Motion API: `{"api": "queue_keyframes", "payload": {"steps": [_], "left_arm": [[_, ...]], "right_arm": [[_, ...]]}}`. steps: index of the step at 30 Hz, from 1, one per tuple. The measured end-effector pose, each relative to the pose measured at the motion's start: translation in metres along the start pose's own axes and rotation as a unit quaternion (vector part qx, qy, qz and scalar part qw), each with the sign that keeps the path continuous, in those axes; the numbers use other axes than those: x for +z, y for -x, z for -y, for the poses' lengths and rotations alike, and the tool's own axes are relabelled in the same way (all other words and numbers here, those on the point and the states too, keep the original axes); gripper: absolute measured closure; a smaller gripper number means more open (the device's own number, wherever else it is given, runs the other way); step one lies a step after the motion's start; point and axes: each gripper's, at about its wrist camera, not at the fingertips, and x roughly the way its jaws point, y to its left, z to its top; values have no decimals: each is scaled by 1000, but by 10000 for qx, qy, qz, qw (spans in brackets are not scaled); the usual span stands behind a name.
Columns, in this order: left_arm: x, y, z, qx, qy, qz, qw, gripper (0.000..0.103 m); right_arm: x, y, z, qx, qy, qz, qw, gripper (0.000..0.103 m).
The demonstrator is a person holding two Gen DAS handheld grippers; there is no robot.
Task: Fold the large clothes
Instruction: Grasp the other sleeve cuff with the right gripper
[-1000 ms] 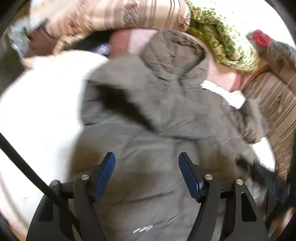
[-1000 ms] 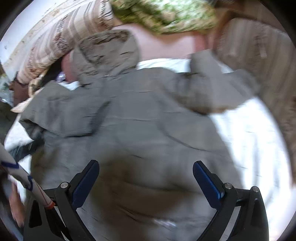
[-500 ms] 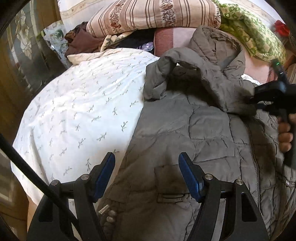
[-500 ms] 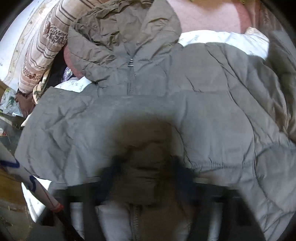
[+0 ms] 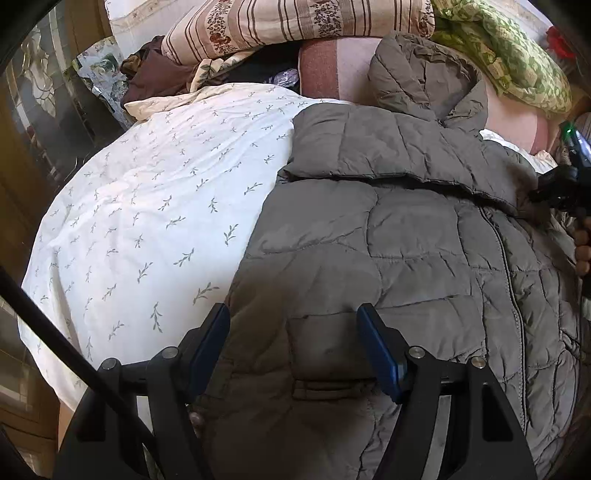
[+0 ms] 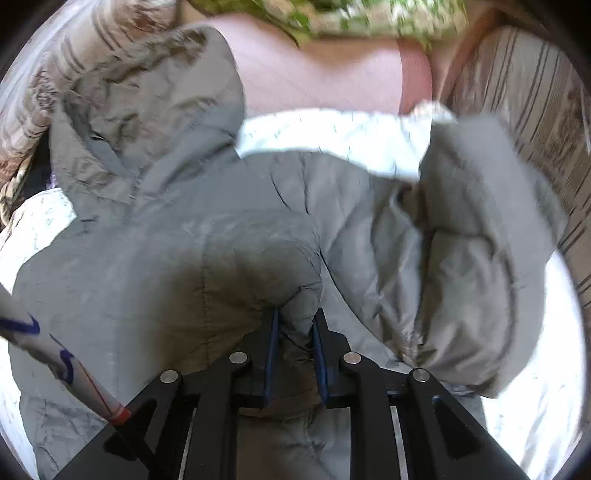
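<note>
Right wrist view: right gripper (image 6: pixel 294 332) is clamped on a bunched fold of the grey padded jacket (image 6: pixel 229 229), blue pads pressed into the cloth on both sides. The pinched piece looks like a sleeve end or cuff, though blur makes that uncertain. Beyond the fingers the jacket body spreads away from the camera, with the hood (image 6: pixel 147 96) at the far left. A second sleeve (image 6: pixel 480 240) lies crumpled to the right on the white sheet (image 6: pixel 332 136).

Left wrist view: left gripper (image 5: pixel 293 345) has its fingers spread wide with nothing between them, hovering over the lower left part of the jacket (image 5: pixel 388 251). Whether the pads touch the cloth cannot be told. The jacket lies front up on the bed, zipper (image 5: pixel 508 266) running from hem to collar, so its long axis points away from both grippers toward the pillows (image 5: pixel 295 18). One sleeve is already laid across the chest as a flat band (image 5: pixel 388 147). The printed sheet (image 5: pixel 166 206) is bare to the left.

Judgement: the step in hand is bringing a sleeve inward over the body. The held cloth sits right at the right fingers, so the right hand is nearer; the coming move turns on carrying it crosswise to the zipper line. Risk: the puffy fill may spring back once released.
</note>
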Motion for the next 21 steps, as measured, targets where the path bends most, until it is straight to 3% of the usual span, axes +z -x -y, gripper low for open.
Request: {"api": "queue_keyframes", "payload": {"steps": [5, 7, 8, 12, 15, 18, 21], "left_arm": [[0, 12, 4, 14, -88, 108, 9999, 33], [-1, 17, 5, 35, -132, 139, 9998, 33], [-1, 20, 5, 50, -151, 156, 9998, 33], [-3, 28, -2, 112, -80, 153, 9998, 33], [-6, 26, -14, 155, 60, 54, 9998, 33], [-6, 23, -29, 314, 229, 6, 9992, 33], [-6, 18, -50, 300, 556, -173, 9978, 33]], "right_arm": [[3, -11, -2, -155, 27, 5, 9999, 71], [5, -12, 2, -318, 5, 2, 9995, 47], [7, -9, 6, -295, -38, -9, 9996, 43], [3, 27, 23, 334, -206, 89, 9992, 42], [-13, 62, 42, 588, -120, 291, 9978, 33], [-36, 87, 65, 628, -12, 355, 9974, 29], [-60, 99, 99, 384, 11, 375, 9986, 27]]}}
